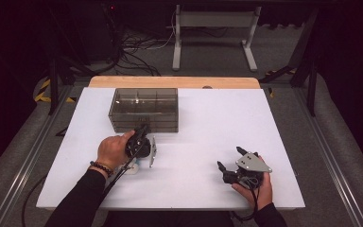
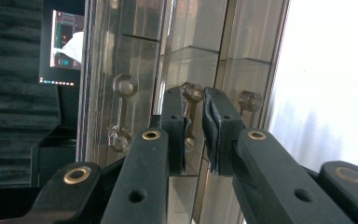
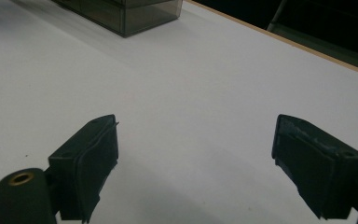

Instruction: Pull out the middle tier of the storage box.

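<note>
The smoky clear plastic drawer box (image 1: 144,109) sits at the white tabletop's (image 1: 203,142) far edge. The left claw (image 2: 194,126) is clenching on its clear drawer knob (image 2: 192,91); seat squarely, then pull straight. The right claw (image 3: 196,163) rests released, well right of the box.

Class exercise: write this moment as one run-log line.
left gripper: jaws close around clear knob on smoky transparent drawer box | right gripper: open, over white table
</note>
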Motion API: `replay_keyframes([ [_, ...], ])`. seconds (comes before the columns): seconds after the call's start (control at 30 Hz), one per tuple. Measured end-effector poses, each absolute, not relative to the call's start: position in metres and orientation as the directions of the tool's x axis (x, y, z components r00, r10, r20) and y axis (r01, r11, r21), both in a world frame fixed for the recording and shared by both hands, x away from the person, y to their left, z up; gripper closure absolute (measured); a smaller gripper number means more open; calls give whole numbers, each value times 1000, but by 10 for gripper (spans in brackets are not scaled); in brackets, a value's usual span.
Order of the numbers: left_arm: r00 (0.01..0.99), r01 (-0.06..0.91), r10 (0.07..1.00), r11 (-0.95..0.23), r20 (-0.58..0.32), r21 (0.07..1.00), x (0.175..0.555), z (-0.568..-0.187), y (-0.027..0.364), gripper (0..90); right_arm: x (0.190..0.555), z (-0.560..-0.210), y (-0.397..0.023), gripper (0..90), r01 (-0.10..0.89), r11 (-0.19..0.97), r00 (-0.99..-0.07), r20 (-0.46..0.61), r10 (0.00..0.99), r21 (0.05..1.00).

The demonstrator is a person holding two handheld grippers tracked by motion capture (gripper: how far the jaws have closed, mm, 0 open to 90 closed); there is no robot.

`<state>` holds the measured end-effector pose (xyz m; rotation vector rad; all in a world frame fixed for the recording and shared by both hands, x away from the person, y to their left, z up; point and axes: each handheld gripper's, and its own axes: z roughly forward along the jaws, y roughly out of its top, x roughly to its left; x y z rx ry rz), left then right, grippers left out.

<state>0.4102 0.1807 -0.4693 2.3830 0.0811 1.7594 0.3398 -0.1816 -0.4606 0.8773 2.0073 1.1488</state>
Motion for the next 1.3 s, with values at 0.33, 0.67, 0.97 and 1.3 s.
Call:
replay_keyframes([
  [0.33,287,-65,131,-986,949,155,410,-471,182,801,339,-461,-180,149,220,404,-569,-219,792,888],
  [0.67,292,-68,161,-980,943,189,410,-471,183,787,339,-461,-180,149,223,411,-573,-223,789,884],
  [0.97,283,-66,135,-985,949,160,409,-471,182,804,339,-461,-179,149,223,412,-572,-223,789,883],
  [1.3,291,-62,119,-988,949,143,408,-470,181,806,340,-462,-179,150,224,415,-571,-225,789,882],
])
